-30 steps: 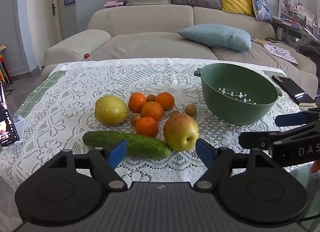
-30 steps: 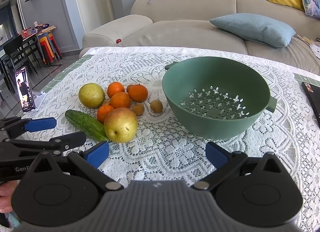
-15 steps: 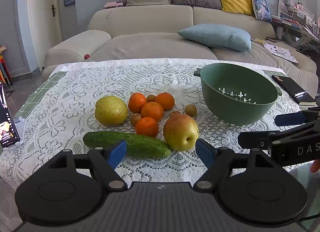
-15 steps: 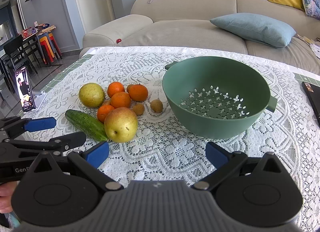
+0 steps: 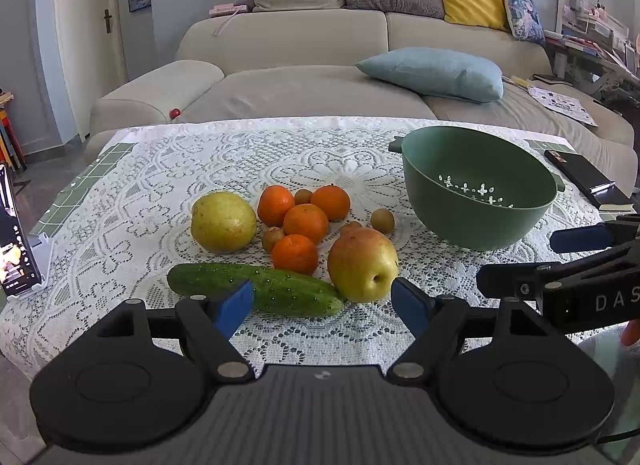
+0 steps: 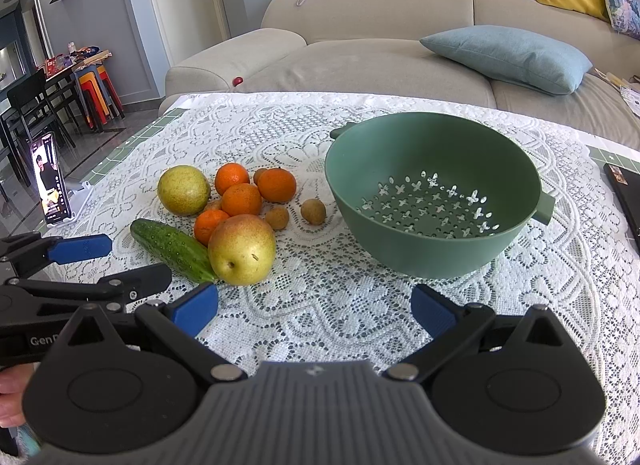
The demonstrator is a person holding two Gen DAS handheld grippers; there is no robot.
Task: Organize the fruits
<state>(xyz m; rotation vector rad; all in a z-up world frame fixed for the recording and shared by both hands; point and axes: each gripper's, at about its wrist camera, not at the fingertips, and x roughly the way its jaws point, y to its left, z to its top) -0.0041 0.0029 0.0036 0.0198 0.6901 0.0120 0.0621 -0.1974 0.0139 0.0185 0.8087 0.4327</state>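
Observation:
On the lace tablecloth lies a cluster of fruit: a yellow-green pear point(image 5: 223, 222), a red-yellow apple point(image 5: 363, 264), several tangerines point(image 5: 305, 222), small brown kiwis point(image 5: 382, 220) and a cucumber point(image 5: 256, 289). To the right stands an empty green colander point(image 5: 478, 189). My left gripper point(image 5: 322, 307) is open, just short of the cucumber and apple. My right gripper point(image 6: 314, 311) is open over bare cloth, in front of the colander point(image 6: 434, 189) and right of the apple point(image 6: 241, 249).
A phone on a stand point(image 6: 50, 181) sits at the table's left edge. A dark flat object point(image 5: 586, 181) lies at the right edge. A beige sofa point(image 5: 304, 65) with cushions stands behind the table. Chairs and stools point(image 6: 60, 101) are at far left.
Both grippers stay open. The left view has shifted very slightly; the fruit and colander have not moved.

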